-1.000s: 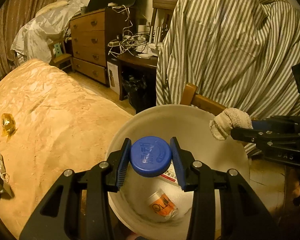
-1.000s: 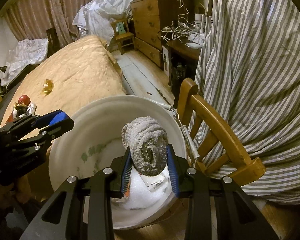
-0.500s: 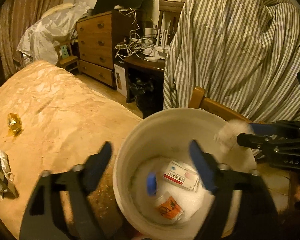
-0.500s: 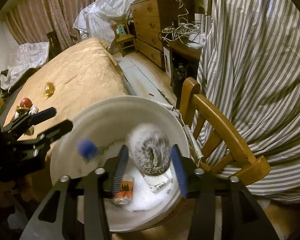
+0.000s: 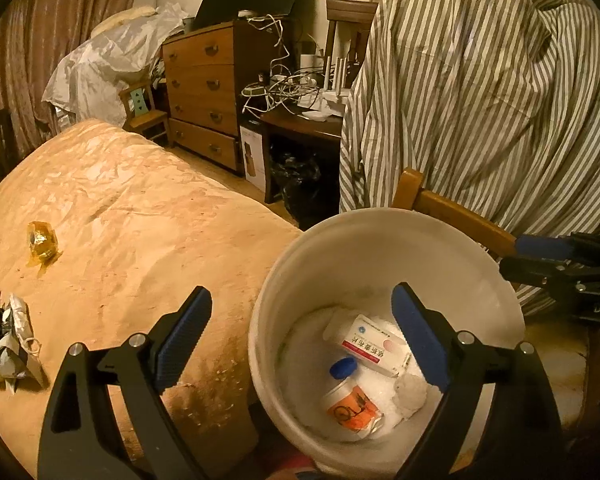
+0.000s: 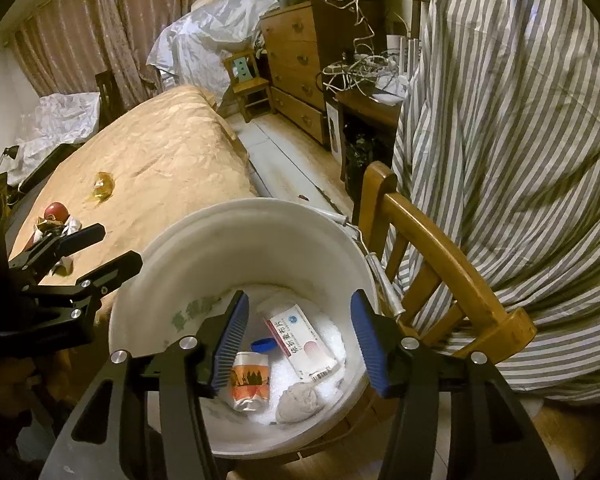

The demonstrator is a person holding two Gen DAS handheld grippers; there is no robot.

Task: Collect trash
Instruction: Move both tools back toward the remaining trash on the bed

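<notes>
- We see the cap (image 5: 343, 367), box (image 5: 374, 345), cup (image 5: 350, 406) and wad (image 6: 300, 401) inside the bucket (image 5: 284, 280).
- Both tongs, left (image 5: 300, 338) and right (image 6: 298, 346), are opening over the bucket, empty.
- Wrappers (image 5: 10, 344) left of the bucket remain.

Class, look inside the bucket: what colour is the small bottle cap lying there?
Blue. The bottle cap shows best in the right wrist view, lying in the white bucket.

Smooth white plastic bucket (image 6: 172, 280), glossy wooden chair (image 6: 432, 236), matt striped cloth (image 6: 520, 120), ribbed tool pads (image 6: 230, 344)
</notes>
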